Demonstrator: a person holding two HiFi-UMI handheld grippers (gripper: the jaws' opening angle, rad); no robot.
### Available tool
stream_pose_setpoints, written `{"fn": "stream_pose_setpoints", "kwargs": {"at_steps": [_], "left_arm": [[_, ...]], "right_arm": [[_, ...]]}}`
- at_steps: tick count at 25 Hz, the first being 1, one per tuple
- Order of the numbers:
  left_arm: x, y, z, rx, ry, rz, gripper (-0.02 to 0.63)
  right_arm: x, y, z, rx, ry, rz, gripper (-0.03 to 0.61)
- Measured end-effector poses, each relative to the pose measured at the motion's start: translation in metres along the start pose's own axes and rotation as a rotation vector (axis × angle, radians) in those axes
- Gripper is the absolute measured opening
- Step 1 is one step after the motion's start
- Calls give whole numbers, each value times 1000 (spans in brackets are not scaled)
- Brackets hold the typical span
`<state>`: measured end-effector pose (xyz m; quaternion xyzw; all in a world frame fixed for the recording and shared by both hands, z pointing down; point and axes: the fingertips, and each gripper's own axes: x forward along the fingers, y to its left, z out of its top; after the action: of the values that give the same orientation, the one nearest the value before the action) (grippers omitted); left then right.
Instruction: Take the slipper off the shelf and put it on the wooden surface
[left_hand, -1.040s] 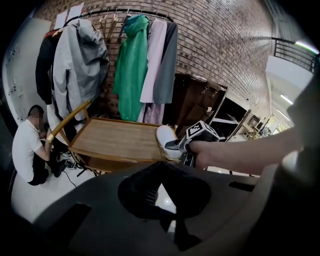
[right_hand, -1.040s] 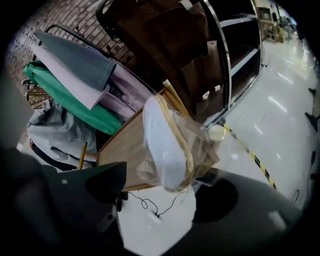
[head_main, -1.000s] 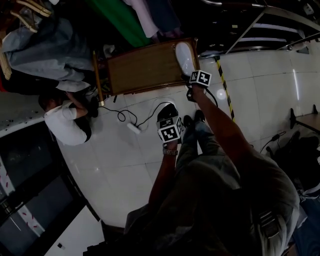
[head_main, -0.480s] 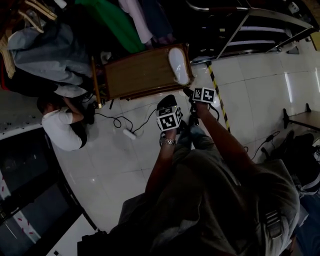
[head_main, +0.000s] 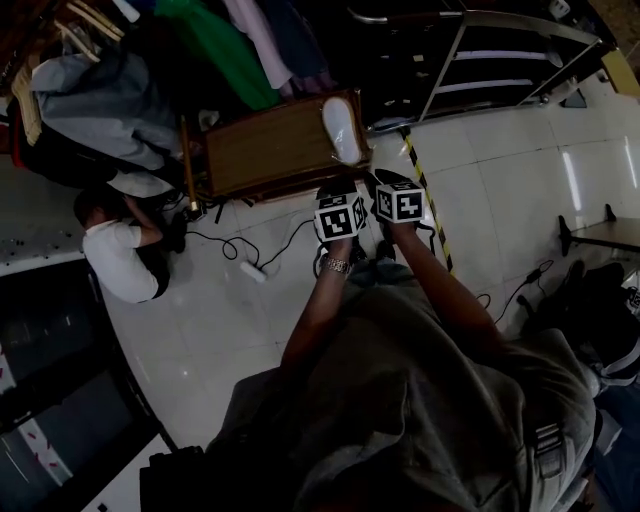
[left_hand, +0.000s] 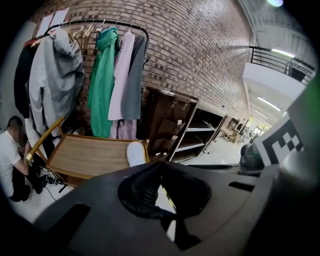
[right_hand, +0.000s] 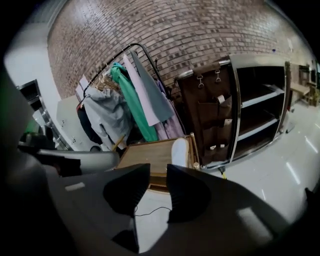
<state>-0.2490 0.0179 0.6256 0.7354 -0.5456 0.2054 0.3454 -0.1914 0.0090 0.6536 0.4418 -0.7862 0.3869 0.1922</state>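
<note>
Slipper (head_main: 341, 130) lies on the wooden surface (head_main: 250, 150).
At 6 o'clock from it, left gripper (left_hand: 159, 166) is closed, right gripper (right_hand: 157, 175) open, both empty.

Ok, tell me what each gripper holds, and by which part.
Nothing: left gripper shut and empty, right gripper open and empty; the white slipper lies on the wooden surface.

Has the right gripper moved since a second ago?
Yes. In the head view the right gripper has drawn back from the slipper on the wooden surface, toward the person, jaws apart.
</note>
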Motion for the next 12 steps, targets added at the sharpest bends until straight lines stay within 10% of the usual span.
{"fn": "stream_pose_setpoints", "kwargs": {"at_steps": [12], "left_arm": [[-42,-10,-13,12,-20,69,3]], "right_arm": [[-48,30,-10,-105,-21,38,0]]}}
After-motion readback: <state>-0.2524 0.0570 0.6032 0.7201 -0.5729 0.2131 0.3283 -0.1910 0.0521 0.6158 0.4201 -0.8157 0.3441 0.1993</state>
